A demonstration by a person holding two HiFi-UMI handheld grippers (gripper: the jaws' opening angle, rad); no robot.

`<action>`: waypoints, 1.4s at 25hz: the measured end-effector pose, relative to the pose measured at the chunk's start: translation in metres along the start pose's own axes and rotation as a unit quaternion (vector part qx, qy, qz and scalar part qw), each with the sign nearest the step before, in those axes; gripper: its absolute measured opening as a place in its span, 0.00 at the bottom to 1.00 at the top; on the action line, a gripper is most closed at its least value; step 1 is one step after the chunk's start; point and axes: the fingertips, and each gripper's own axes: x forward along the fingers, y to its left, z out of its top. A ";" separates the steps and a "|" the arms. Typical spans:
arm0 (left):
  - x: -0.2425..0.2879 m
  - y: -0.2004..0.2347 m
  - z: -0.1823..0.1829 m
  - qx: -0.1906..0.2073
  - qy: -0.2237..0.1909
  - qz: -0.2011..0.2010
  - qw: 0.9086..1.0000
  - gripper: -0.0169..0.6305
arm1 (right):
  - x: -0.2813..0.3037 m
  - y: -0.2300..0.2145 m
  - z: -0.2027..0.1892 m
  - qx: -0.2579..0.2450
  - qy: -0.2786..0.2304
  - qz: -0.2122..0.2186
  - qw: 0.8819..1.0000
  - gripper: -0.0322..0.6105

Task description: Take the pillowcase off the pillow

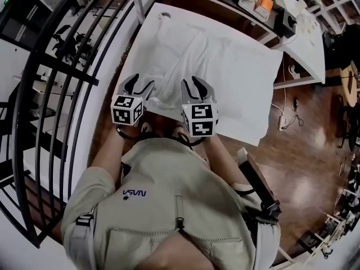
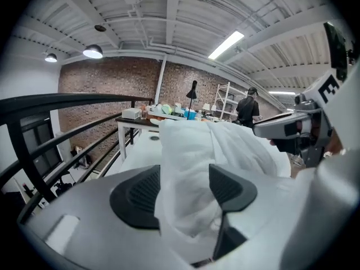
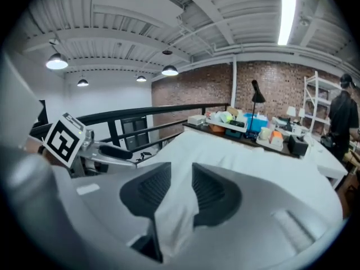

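A white pillow in its white pillowcase [image 1: 219, 66] lies on a white table [image 1: 163, 24] in the head view. Both grippers are at its near edge, side by side. My left gripper [image 1: 139, 86] has its jaws wide apart, and a loose bunch of the pillowcase [image 2: 188, 179] bulges between the pads without being squeezed. My right gripper [image 1: 197, 89] is shut on a thin fold of the pillowcase [image 3: 180, 198], pinched between its dark pads. In each gripper view the white fabric runs away from the jaws over the table.
A black railing [image 1: 62, 94] curves along the left of the table. Behind stands a cluttered desk [image 1: 259, 1], with another white table [image 1: 306, 35] to the right. A power strip [image 1: 281, 120] lies on the wooden floor. A person [image 2: 247, 108] stands far off by shelves.
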 end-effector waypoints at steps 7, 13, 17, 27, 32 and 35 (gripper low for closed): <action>0.013 -0.008 -0.048 -0.021 0.059 -0.071 0.996 0.48 | -0.003 0.054 -0.090 0.037 0.104 -0.015 0.994 0.27; 0.018 -0.023 -0.052 0.024 0.079 -0.125 0.989 0.21 | 0.032 0.068 -0.128 0.068 0.140 -0.050 0.987 0.31; 0.006 -0.028 -0.030 0.058 0.046 -0.126 0.989 0.09 | 0.025 0.058 -0.110 0.041 0.117 -0.101 0.987 0.07; -0.013 -0.018 0.059 0.050 -0.046 -0.130 0.989 0.06 | -0.049 -0.021 -0.065 0.041 0.029 -0.258 0.965 0.06; -0.018 0.015 0.063 0.012 -0.047 -0.112 0.993 0.06 | -0.080 -0.075 -0.091 0.074 0.045 -0.299 0.950 0.06; -0.017 0.018 0.031 0.013 -0.021 -0.102 0.995 0.06 | -0.069 -0.074 -0.115 0.082 0.071 -0.295 0.949 0.06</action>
